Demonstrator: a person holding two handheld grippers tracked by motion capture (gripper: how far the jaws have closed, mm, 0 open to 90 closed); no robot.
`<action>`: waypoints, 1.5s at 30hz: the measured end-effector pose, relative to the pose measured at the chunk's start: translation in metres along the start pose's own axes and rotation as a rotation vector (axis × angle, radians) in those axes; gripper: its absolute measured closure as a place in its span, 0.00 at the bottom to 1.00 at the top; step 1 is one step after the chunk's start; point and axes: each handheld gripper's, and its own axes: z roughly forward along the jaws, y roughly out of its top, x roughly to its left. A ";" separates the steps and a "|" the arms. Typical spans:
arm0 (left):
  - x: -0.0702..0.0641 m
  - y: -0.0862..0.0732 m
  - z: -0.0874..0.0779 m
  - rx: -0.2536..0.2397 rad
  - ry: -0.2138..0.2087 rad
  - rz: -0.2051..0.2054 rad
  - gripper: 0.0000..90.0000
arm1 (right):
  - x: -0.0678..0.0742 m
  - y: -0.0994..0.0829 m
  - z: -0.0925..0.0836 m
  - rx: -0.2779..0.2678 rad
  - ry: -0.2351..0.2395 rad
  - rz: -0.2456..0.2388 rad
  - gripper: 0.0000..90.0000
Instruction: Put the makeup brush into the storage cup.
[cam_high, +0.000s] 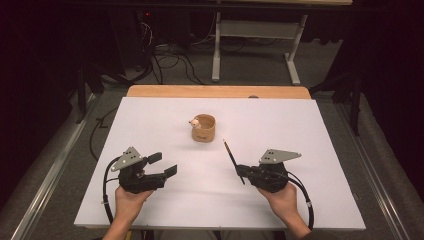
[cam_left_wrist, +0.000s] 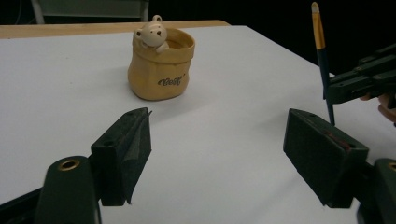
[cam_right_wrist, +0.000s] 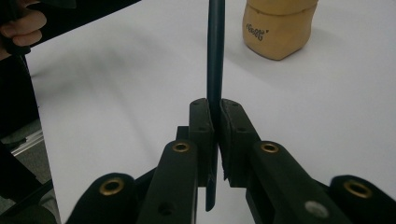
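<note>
Right hand-held gripper (cam_high: 241, 171) sits low over the near right part of the white tabletop (cam_high: 320, 150), its jaws pressed together on a thin dark brush (cam_high: 233, 161). In the right gripper view the brush (cam_right_wrist: 215, 56) is a slim black stick clamped between the two pads, its lower end poking out below them and its long shaft running away ahead. The left gripper view shows it (cam_left_wrist: 319, 44) standing nearly upright, with a yellow band and a pale tip at the top. The person's right hand (cam_high: 284, 199) grips the tool's body from the near edge, forearm coming in from below. Left hand-held gripper (cam_high: 166, 164) rests over the near left part of the tabletop, held in the left hand (cam_high: 129, 201), jaws spread wide with nothing between them. Farther off, near the middle, stands a tan pot (cam_high: 203, 128) shaped like a sack, with a small pale bear (cam_left_wrist: 150, 35) leaning on its rim.
</note>
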 end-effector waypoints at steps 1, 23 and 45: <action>0.000 0.001 0.000 -0.003 -0.005 -0.003 0.26 | 0.000 0.000 0.000 -0.002 0.001 -0.002 0.96; -0.022 0.020 0.010 0.000 -0.075 0.046 0.30 | -0.001 -0.001 0.001 0.000 0.002 0.001 0.96; -0.033 0.032 0.033 0.002 -0.155 0.020 0.29 | 0.000 -0.001 0.001 -0.002 0.003 0.004 0.96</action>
